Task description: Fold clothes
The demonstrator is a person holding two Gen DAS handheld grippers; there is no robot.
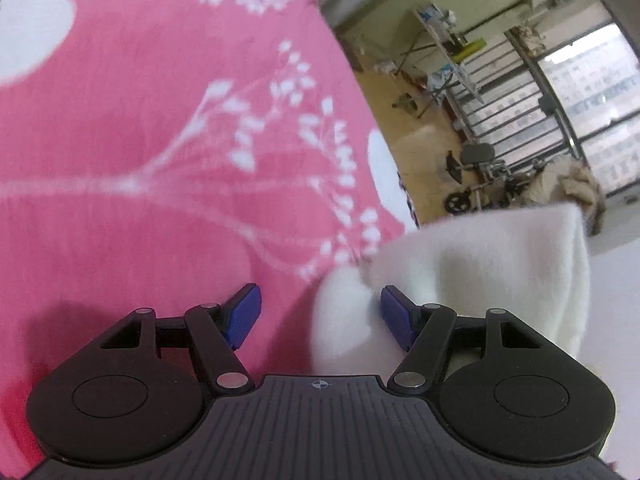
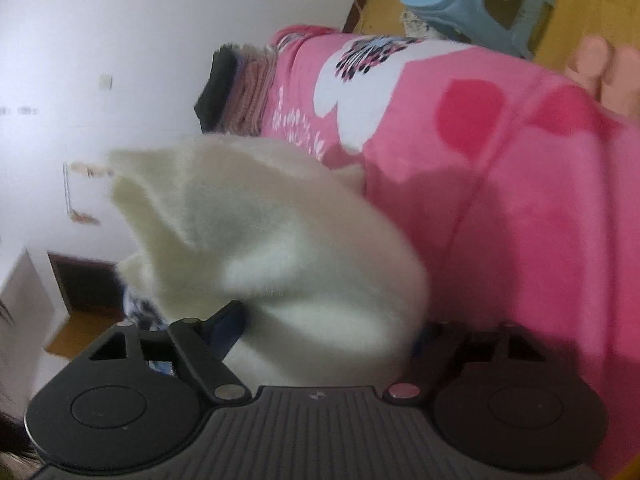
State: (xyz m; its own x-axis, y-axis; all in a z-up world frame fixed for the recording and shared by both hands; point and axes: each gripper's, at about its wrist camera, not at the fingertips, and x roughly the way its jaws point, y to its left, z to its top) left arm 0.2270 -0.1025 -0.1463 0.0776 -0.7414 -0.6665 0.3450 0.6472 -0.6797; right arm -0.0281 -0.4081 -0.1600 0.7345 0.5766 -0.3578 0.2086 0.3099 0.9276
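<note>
White and fluffy, the knit garment [image 2: 280, 240] is bunched up and blurred above the pink floral blanket [image 1: 160, 140]. In the right wrist view it fills the space between the jaws of the right gripper [image 2: 326, 332]; the jaws stand wide, but I cannot tell if the pads press on it. In the left wrist view a fold of the garment [image 1: 480, 264] lies between the spread blue pads [image 1: 244, 316] of the left gripper [image 1: 320, 316], touching neither clearly. The blanket covers a bed. Folded clothes [image 2: 240, 92] are stacked at its far end. A blue plastic stool [image 2: 480, 0] stands on the wooden floor [image 1: 420, 148], and a window [image 1: 592, 100] is behind.
</note>
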